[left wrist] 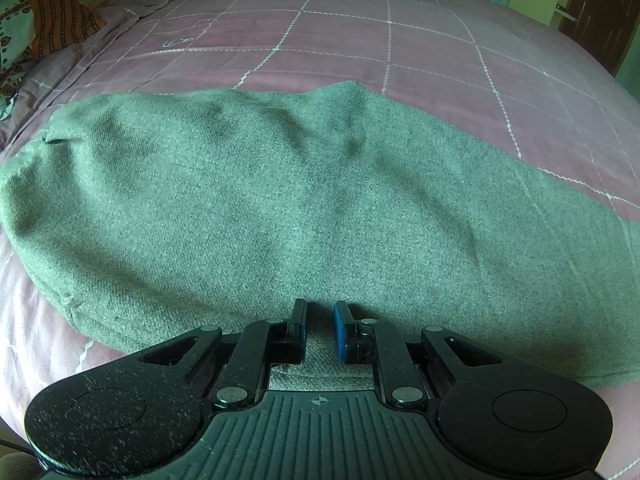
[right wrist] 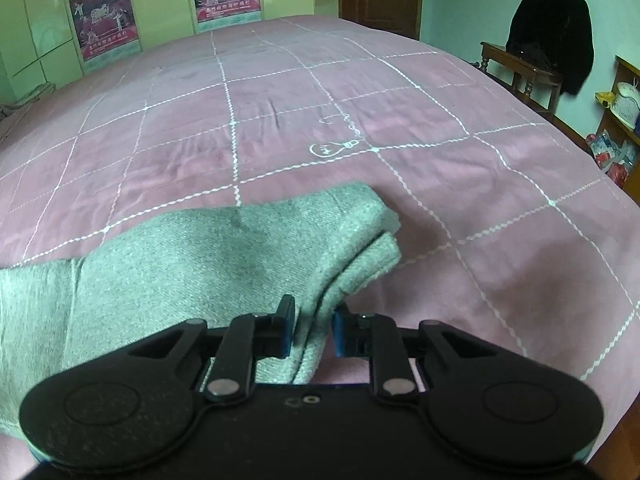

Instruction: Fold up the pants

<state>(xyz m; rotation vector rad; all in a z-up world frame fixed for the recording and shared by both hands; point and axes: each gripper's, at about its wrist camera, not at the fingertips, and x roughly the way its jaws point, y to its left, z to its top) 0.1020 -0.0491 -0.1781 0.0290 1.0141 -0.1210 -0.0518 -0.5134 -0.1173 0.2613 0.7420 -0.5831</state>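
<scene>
While the pants point(left wrist: 304, 200) lay on the bed point(left wrist: 360, 48) already doubled leg over leg, the left claw point(left wrist: 320, 322) gripped their near edge and the right claw point(right wrist: 313, 326) gripped the stacked cuffs, leaving the crosswise folds undone.

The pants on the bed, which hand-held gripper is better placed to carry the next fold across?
Probably the right hand-held gripper: it grips the pants at their stacked leg ends. The left hand-held gripper pinches mid-edge.
</scene>
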